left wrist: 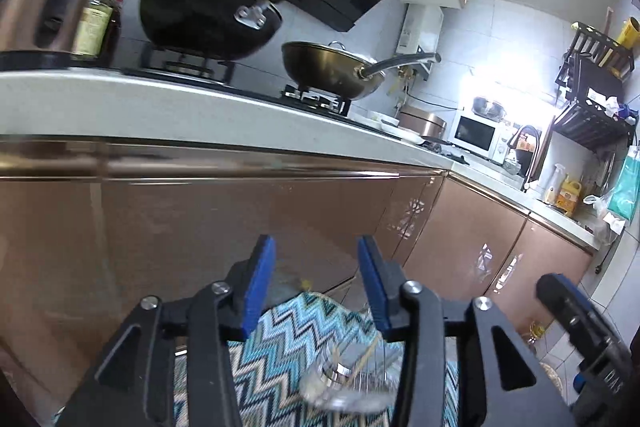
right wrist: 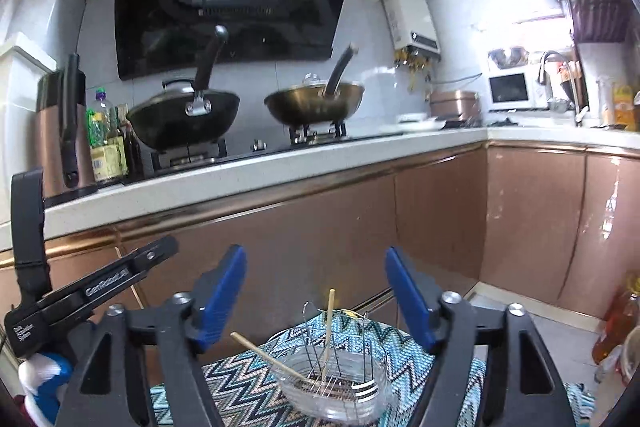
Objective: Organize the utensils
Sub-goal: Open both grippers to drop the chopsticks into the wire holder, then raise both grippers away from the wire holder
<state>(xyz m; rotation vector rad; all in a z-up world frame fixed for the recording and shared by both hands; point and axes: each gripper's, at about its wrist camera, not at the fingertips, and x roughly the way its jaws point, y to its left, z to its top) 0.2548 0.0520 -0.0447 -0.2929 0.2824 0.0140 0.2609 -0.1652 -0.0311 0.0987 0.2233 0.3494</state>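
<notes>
Both grippers are held above a zigzag-patterned cloth (right wrist: 404, 351) in front of the copper-coloured kitchen cabinets (right wrist: 340, 227). The right gripper (right wrist: 316, 291) has its blue-padded jaws spread wide with nothing between them; directly below it a clear glass bowl (right wrist: 372, 383) rests on the cloth and holds a wire utensil rack (right wrist: 340, 359). Two wooden chopsticks (right wrist: 329, 323) stand in the rack, one nearly upright, the other leaning left over the bowl's rim. The left gripper (left wrist: 317, 283) is likewise parted and empty, hovering over the same bowl. Behind, a black wok (right wrist: 182, 119) and a brass-coloured wok (right wrist: 314, 105) sit on the stove.
</notes>
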